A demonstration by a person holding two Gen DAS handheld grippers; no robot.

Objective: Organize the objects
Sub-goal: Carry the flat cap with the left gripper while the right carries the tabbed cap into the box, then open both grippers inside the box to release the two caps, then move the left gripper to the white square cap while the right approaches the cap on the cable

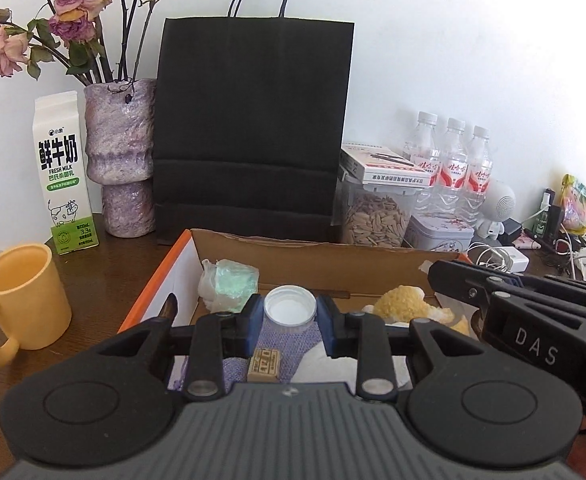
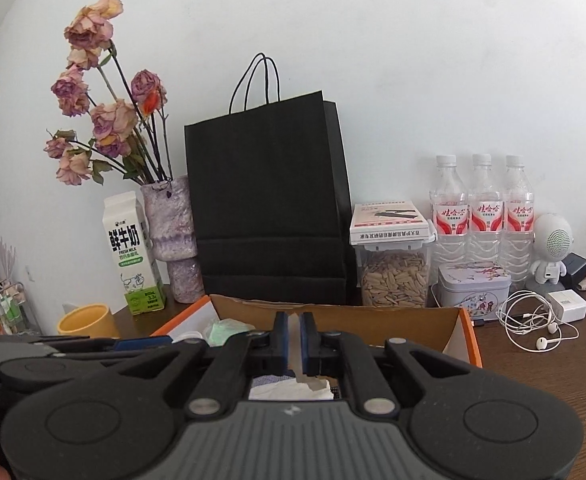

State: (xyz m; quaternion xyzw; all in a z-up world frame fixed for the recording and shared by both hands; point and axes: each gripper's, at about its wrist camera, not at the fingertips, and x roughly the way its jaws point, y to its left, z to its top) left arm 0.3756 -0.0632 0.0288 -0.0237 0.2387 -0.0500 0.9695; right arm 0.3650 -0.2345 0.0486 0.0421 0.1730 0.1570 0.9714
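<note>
On the desk [image 2: 533, 380], the black paper bag [image 1: 253, 128] stands behind the open cardboard box [image 1: 317, 260]. Above the box, the left claw [image 1: 290, 314] grips a white bottle cap [image 1: 290, 310]; the right claw [image 2: 294, 342] is pinched nearly shut on a thin pale scrap [image 2: 295, 330].

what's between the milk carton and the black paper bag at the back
A mottled purple vase of dried roses stands between the milk carton and the black paper bag; both wrist views show it.

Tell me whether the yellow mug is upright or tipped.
Upright: the yellow mug stands on its base, open mouth upward, handle at its side.
</note>
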